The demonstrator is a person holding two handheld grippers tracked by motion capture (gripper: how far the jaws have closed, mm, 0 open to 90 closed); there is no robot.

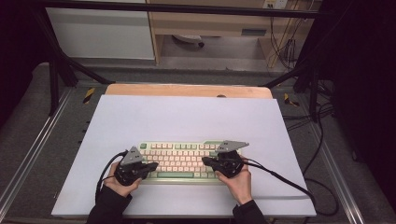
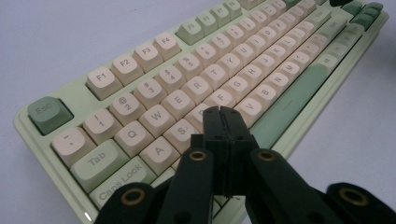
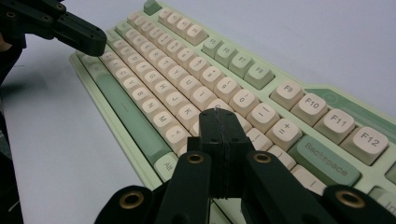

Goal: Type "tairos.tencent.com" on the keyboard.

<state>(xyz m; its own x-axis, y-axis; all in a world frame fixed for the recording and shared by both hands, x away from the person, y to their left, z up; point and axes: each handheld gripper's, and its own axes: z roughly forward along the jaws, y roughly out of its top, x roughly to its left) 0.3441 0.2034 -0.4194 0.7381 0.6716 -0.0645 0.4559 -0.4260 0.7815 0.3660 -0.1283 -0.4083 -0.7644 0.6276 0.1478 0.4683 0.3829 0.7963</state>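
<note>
High view shows the keyboard (image 1: 187, 161) near the worktop's (image 1: 187, 121) front edge, the left gripper (image 1: 152, 166) and right gripper (image 1: 206, 161) over its ends, jaws fully closed, holding nothing. Good typing likely needs tips squarely above single keys.

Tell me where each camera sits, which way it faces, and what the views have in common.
High view: above the person's side, looking forward and down at the white table; both forearms and hands enter from the bottom.
Left gripper view: rides the left gripper, looking along its shut jaws over the keyboard from the Esc end.
Right gripper view: rides the right gripper, jaws shut, facing from the Backspace end; the left gripper shows top left.
All share the keyboard.
</note>
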